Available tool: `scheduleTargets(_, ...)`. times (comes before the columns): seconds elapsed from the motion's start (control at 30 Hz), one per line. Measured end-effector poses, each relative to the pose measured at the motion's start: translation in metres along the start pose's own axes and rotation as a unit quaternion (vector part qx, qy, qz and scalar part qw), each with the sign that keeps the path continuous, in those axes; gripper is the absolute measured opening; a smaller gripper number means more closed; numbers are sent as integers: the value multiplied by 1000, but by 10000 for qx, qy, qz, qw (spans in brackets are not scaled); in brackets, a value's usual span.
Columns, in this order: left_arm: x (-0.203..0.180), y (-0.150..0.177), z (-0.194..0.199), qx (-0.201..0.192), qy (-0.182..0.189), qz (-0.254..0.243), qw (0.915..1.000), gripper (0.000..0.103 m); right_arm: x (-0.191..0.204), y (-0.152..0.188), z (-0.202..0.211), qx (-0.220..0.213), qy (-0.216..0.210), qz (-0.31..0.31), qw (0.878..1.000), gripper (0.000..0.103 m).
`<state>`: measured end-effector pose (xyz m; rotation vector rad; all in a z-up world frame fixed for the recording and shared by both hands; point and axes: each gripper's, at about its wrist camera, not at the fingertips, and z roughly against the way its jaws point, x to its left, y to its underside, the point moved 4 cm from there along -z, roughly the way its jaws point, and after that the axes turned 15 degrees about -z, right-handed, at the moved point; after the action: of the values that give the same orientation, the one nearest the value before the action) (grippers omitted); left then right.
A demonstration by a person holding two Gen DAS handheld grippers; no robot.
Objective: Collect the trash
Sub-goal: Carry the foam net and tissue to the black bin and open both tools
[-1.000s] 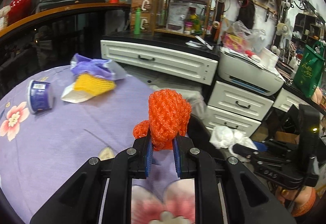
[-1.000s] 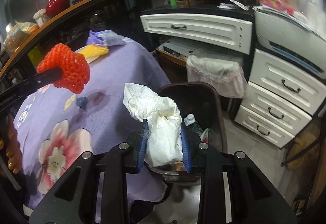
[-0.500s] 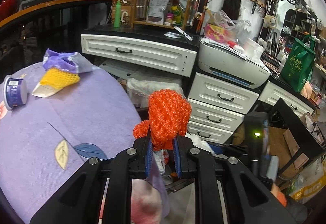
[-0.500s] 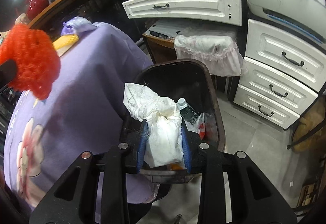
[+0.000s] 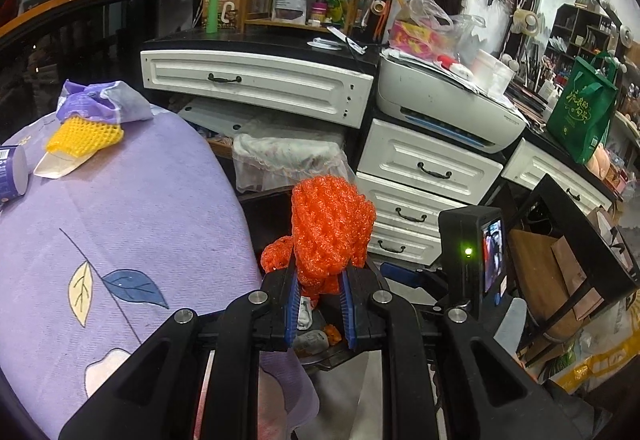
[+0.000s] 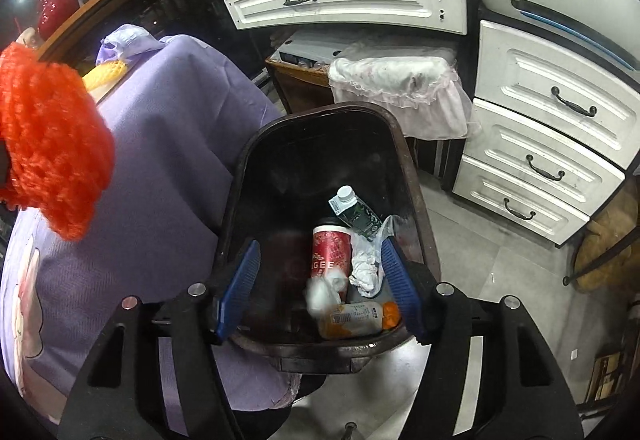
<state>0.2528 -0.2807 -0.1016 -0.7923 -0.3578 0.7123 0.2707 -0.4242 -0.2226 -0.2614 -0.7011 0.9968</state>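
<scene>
Trash bin (image 6: 416, 175) directly beneath the right gripper (image 6: 320, 292), jaws spread wide with nothing between them, a blurred white wad (image 6: 326, 290) in the gap over the bin, seemingly mid-drop. Already in the bin: red cup (image 6: 330, 254), green carton (image 6: 354, 213), crumpled tissue (image 6: 366, 270), orange-capped bottle (image 6: 356, 314). Left gripper (image 5: 319, 300) clamped on an orange foam net (image 5: 330, 230), held upright, poking up past the pads, at the table (image 5: 120, 220) edge. Seen from the right wrist, net (image 6: 52, 143) hanging left of the bin and above the purple cloth, not yet over the opening. Likely next move: short carry rightward and forward to bring the net above the rim, then release. Left on the table, well back: yellow foam net (image 5: 84, 137), purple wrapper (image 5: 100, 103), small tub (image 5: 14, 175).
</scene>
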Motion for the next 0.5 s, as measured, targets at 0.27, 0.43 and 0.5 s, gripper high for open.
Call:
scheduleTargets(0.27, -17, -9, -16, 104, 91, -257, 9996, 17, -22, 7, 33, -360, 404, 34, 9985, 71)
scheduleTargets(0.43, -26, -15, -34, 248, 157, -330, 9990, 17, -38, 11, 55, -481, 511, -132, 9975, 72)
scheduleTargets(0.5, -29, -16, -43, 347, 152, -362, 9986, 17, -46, 12, 64, -531, 515, -249, 9969, 72)
